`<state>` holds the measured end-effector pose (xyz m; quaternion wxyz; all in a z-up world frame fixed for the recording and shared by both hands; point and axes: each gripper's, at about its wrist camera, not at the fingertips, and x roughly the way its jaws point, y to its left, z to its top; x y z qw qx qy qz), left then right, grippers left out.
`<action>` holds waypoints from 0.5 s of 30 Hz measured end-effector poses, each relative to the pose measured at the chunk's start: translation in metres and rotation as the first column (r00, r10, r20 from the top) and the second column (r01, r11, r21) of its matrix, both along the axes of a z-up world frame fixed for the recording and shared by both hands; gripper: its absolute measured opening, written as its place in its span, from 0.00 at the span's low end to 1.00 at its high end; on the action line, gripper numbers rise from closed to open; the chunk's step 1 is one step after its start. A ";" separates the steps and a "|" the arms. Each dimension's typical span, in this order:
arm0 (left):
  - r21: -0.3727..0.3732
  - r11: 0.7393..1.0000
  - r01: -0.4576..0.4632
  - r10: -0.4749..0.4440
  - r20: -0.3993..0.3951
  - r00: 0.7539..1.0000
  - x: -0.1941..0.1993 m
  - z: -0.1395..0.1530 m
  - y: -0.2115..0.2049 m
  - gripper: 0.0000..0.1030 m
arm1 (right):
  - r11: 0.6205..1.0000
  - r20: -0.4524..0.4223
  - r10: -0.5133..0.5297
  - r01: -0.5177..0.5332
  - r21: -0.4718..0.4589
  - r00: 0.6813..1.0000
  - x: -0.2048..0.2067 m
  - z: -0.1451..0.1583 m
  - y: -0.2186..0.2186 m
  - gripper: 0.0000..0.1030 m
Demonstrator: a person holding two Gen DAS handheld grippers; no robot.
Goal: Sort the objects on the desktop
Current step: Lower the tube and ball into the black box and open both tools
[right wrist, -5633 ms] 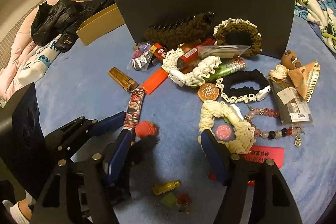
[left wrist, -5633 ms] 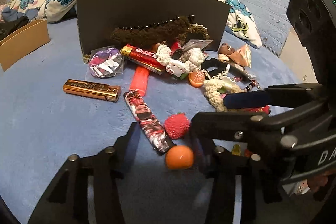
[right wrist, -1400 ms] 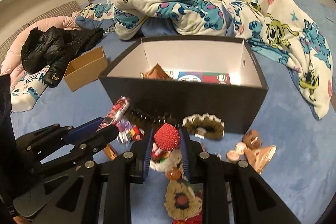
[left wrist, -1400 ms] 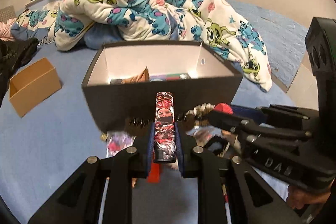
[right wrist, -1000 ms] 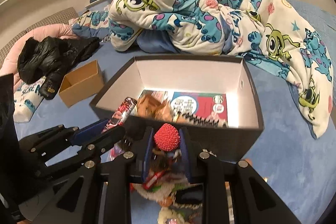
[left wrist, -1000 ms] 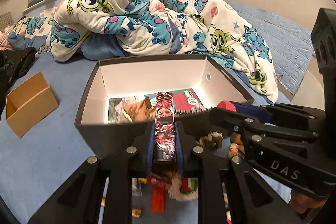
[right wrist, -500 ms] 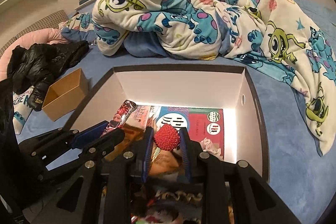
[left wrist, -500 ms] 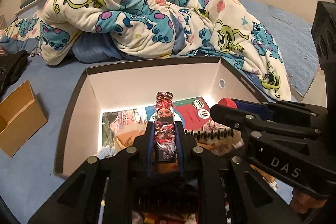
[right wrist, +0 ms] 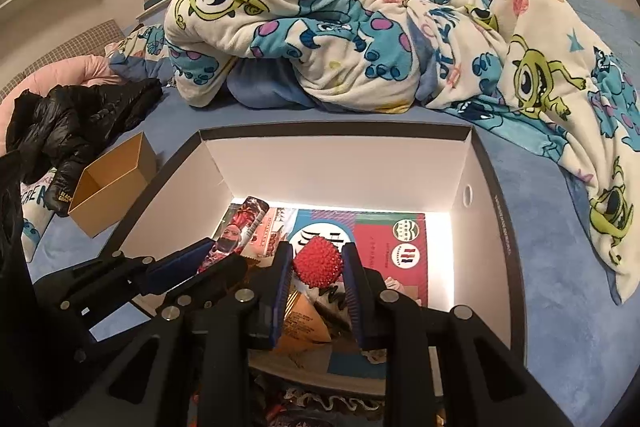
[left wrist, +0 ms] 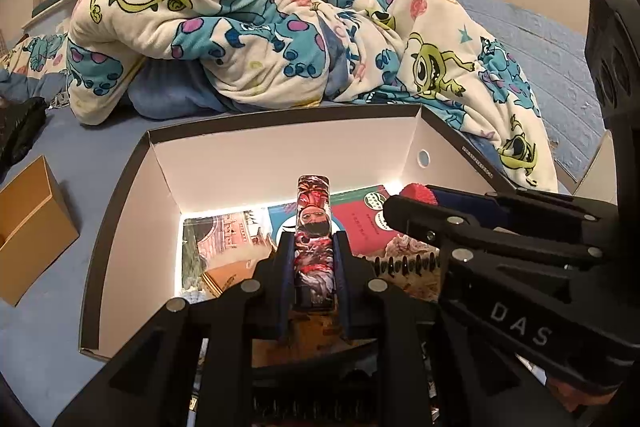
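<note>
My left gripper [left wrist: 313, 247] is shut on a printed lighter [left wrist: 313, 223] with a masked face on it, held over the open black box [left wrist: 132, 187]. It also shows in the right wrist view [right wrist: 236, 231]. My right gripper [right wrist: 318, 263] is shut on a red spiky ball [right wrist: 318, 259], also above the box [right wrist: 492, 187]. The ball's tip shows in the left wrist view [left wrist: 416, 193]. The box holds printed cards [right wrist: 400, 239], a brown packet [right wrist: 304, 323] and a black hair claw [left wrist: 400, 261].
A small open cardboard box [right wrist: 108, 187] stands left of the black box on the blue bed cover. A bunched monster-print blanket [right wrist: 360, 15] lies behind it. A black jacket [right wrist: 72, 119] lies at the far left. More small items lie below the box's near wall [right wrist: 312, 403].
Both grippers have carried the lighter and the ball up from the bed cover and forward over the box, and the box interior has come closer below them.
</note>
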<state>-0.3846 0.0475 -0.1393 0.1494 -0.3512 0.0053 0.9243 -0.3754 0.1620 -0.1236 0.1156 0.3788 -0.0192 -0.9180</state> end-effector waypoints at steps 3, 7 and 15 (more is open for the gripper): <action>0.005 1.000 -0.018 0.018 -0.006 1.000 0.000 0.001 -0.003 0.19 | 1.000 -0.007 -0.013 0.014 0.008 1.000 0.000 0.002 0.001 0.25; -0.006 0.998 -0.068 0.068 -0.005 0.998 -0.002 0.002 -0.009 0.71 | 0.999 -0.012 -0.042 0.042 0.002 0.999 -0.002 0.003 0.005 0.49; -0.066 0.993 -0.102 0.101 -0.010 0.995 -0.002 0.000 -0.014 0.82 | 0.999 -0.020 -0.042 0.042 0.011 0.999 -0.001 0.006 0.003 0.57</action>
